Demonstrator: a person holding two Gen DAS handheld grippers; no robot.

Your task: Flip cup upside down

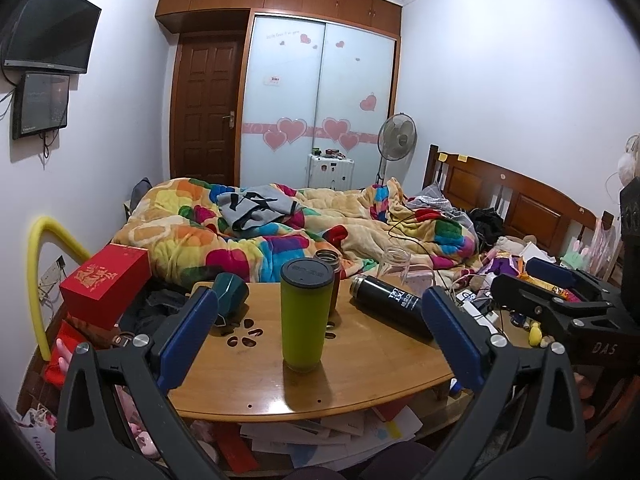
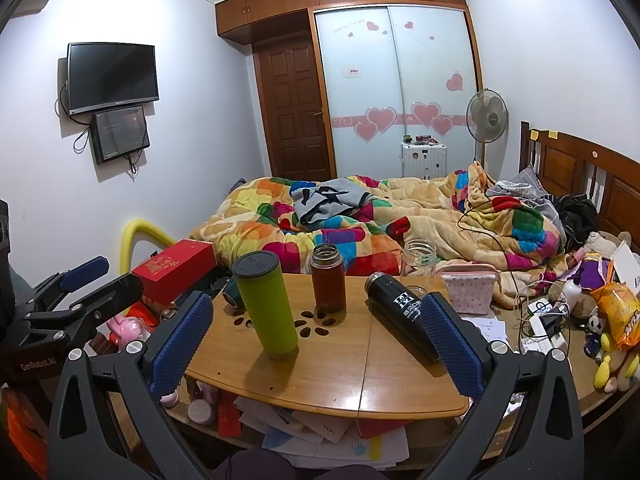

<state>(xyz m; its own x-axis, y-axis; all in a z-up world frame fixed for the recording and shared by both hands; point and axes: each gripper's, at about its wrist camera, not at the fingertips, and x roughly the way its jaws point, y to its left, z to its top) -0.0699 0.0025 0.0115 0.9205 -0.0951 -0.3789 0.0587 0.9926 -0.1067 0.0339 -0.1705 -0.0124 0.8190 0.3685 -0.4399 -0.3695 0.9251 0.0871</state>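
A red box (image 2: pixel 176 270) sits far left, beside the table (image 2: pixel 332 376). Next to it, at the table's left edge, a dark green cup (image 1: pixel 230 292) lies tipped on its side. You cannot see if anything is in it.

The left gripper (image 1: pixel 320 328) hangs over the near edge of the table. Its two blue pads (image 1: pixel 192 332) are spread wide and hold nothing.

Between the pads stands a tall green cup (image 1: pixel 306 316). It is upright near the middle of the table. A dark lid closes its top, so what is inside is hidden.

Just behind it stands a small red-brown bottle (image 2: pixel 328 278), upright, with its top open. Its inside is too dark to see.

To the right, a black bottle (image 2: pixel 400 312) lies on its side on the table. Behind it stands a clear glass jar (image 2: pixel 418 264) with no lid. It looks empty.

A pink pouch (image 2: pixel 468 288) sits by the table's right edge.

The right gripper (image 2: pixel 316 344) is spread wide too, and it grips nothing.
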